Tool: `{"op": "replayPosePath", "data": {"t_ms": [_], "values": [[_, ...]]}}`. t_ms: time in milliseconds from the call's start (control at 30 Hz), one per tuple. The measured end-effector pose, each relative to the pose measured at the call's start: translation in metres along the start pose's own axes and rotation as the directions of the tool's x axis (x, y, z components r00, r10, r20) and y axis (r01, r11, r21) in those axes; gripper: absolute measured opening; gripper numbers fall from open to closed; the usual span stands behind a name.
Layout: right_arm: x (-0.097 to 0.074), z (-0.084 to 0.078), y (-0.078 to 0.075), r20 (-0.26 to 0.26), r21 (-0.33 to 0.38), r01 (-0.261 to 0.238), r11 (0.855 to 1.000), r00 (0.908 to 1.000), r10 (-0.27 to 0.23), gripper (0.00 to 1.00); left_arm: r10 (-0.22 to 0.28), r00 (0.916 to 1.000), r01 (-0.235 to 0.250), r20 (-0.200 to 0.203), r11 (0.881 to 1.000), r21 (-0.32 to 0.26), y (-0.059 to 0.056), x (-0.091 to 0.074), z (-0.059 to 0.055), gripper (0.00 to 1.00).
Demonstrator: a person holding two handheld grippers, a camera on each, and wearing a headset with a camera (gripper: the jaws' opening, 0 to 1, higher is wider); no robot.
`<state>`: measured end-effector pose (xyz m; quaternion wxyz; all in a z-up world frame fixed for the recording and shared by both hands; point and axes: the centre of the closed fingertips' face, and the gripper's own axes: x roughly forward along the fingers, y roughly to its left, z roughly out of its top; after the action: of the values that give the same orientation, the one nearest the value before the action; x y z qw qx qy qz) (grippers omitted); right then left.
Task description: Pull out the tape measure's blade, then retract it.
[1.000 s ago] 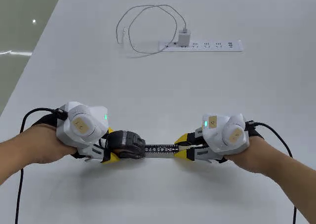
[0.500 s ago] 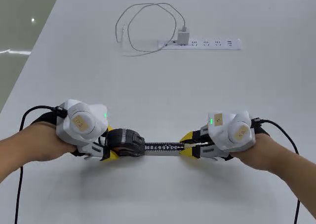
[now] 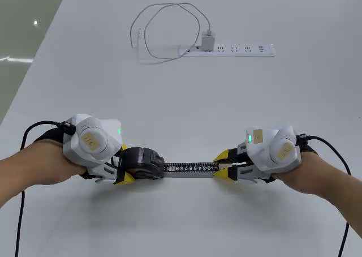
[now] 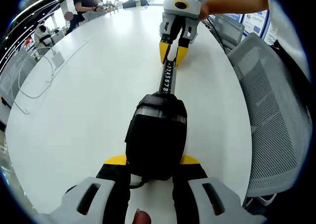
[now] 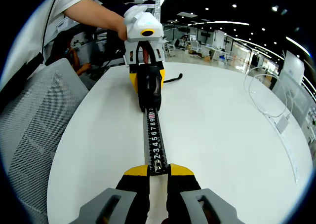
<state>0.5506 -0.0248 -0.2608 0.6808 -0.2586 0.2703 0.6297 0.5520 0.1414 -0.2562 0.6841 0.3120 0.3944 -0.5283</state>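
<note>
Black tape measure [image 3: 142, 163] clamped in the left gripper [image 3: 125, 164], jaws tight on its body. Blade [image 3: 189, 168] out, stretched straight across to the right gripper [image 3: 221, 165], tip pinched between those yellow-tipped jaws, numbers facing up. White table [image 3: 186, 98] underneath. Well beyond both grippers, power strip [image 3: 237, 50] with plugged-in charger [image 3: 209, 42] and looped white cable [image 3: 164, 30].

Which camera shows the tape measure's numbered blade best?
The right gripper view: the black numbered blade runs up its middle, digits readable. The head view shows a thin strip; the left gripper view a short stretch beyond the black case.
</note>
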Motion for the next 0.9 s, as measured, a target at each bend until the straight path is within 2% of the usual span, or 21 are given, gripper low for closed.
{"op": "replayPosePath", "data": {"t_ms": [900], "values": [[-0.017, -0.016, -0.003, -0.037, 0.013, 0.008, 1.000, 0.9993, -0.008, 0.08, 0.000, 1.0000, 0.000, -0.004, 1.000, 0.002, -0.001, -0.001, 0.000, 0.28]]}}
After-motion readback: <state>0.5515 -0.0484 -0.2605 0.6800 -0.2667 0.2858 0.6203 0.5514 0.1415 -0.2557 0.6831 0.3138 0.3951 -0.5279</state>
